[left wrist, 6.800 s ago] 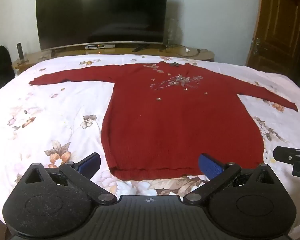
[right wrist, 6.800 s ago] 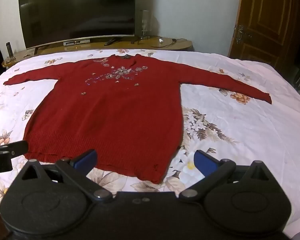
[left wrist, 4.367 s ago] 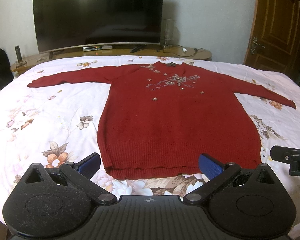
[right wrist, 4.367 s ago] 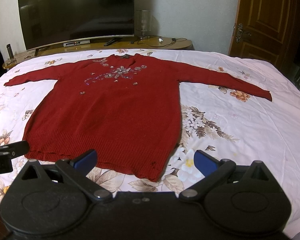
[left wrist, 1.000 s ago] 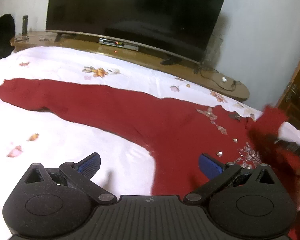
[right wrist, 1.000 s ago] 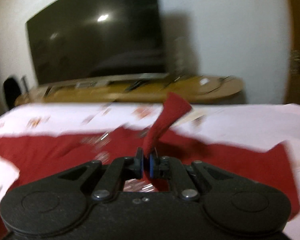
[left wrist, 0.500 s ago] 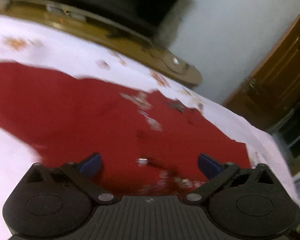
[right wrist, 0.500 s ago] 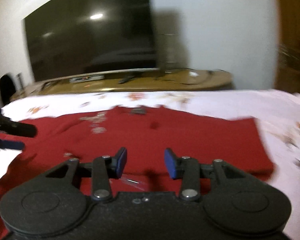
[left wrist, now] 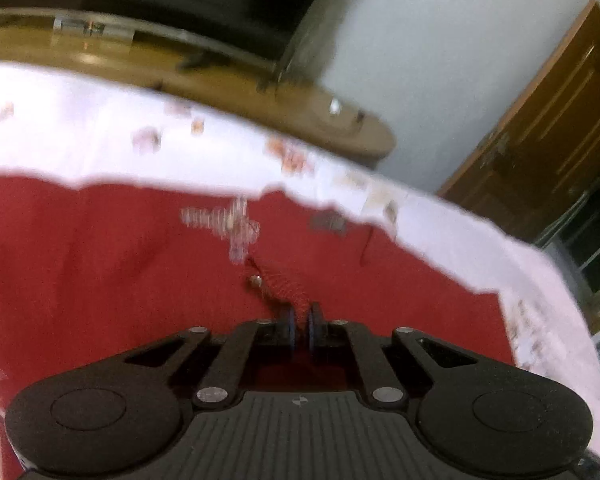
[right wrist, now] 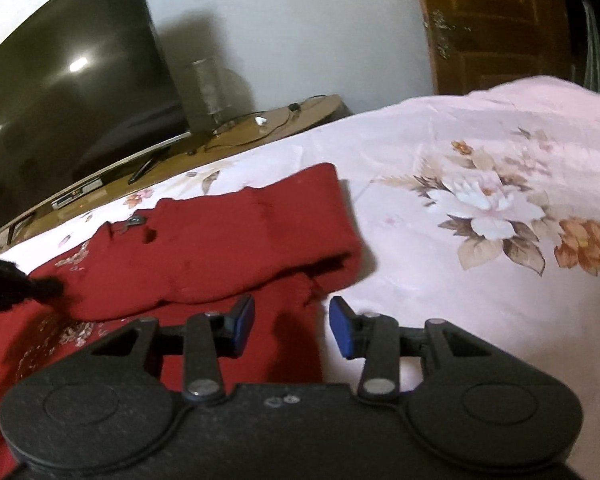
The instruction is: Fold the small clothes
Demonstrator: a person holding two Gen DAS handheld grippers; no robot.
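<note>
One television (right wrist: pixel 60 92) beyond red sweater (right wrist: pixel 228 248).

A bed with a pale floral sheet (right wrist: pixel 480 152) filled the near ground. Beyond it, a low wooden stand (right wrist: pixel 236 136) carried a large dark television (right wrist: pixel 68 92) against a plain pale wall (right wrist: pixel 300 28). A brown wooden door (right wrist: pixel 496 20) stood far right.

Place: a bedroom in a home
Bed: a big bed (right wrist: pixel 480 128) with a flower sheet
TV: a big dark TV (right wrist: pixel 68 112) on a low wooden stand (right wrist: pixel 236 136)
Door: a brown wooden door (left wrist: pixel 548 128)
</note>
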